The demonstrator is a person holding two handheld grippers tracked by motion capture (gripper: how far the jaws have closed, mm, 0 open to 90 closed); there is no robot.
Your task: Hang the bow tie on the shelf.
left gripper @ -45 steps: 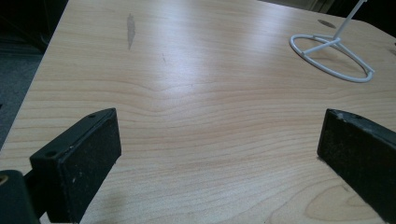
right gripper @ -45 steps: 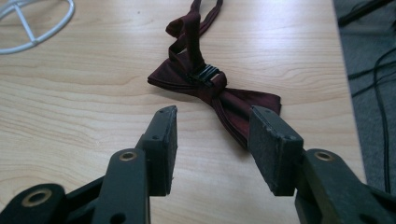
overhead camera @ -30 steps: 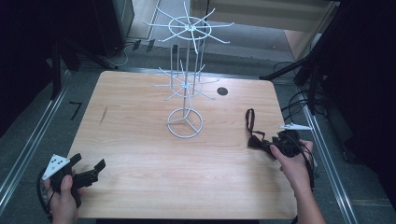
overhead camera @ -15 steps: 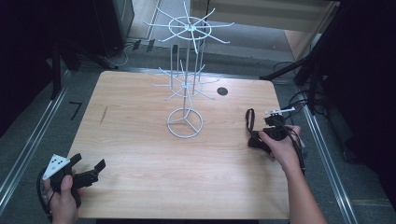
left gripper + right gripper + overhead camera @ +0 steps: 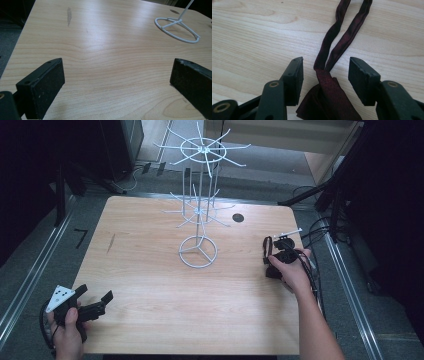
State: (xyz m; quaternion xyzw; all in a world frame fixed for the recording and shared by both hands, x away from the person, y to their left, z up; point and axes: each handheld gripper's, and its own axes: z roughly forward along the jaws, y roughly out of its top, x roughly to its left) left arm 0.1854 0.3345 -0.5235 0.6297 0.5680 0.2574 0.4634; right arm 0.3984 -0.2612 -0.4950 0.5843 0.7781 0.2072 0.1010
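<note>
A dark maroon ribbon piece (image 5: 329,95), with a bow-like bundle and a long thin loop (image 5: 266,247), lies flat near the table's right edge. My right gripper (image 5: 325,65) hangs over it with one jaw on each side of the knot. The jaws have just been closing a little, but the pads stand clear of the cloth, so it is open. In the high view the right gripper (image 5: 272,262) points toward the loop. My left gripper (image 5: 95,295) rests at the near left corner, open (image 5: 117,75), with only bare wood between its pads.
A white wire display stand (image 5: 200,210) with hooked arms rises from a ring base (image 5: 198,251) (image 5: 177,30) at the middle back of the wooden table (image 5: 150,270). A dark cable hole (image 5: 238,217) lies behind it. Cables trail off the right edge.
My right hand has slid away from the right edge toward the ribbon, and its gripper now covers the bow end. The left hand has stayed still.
</note>
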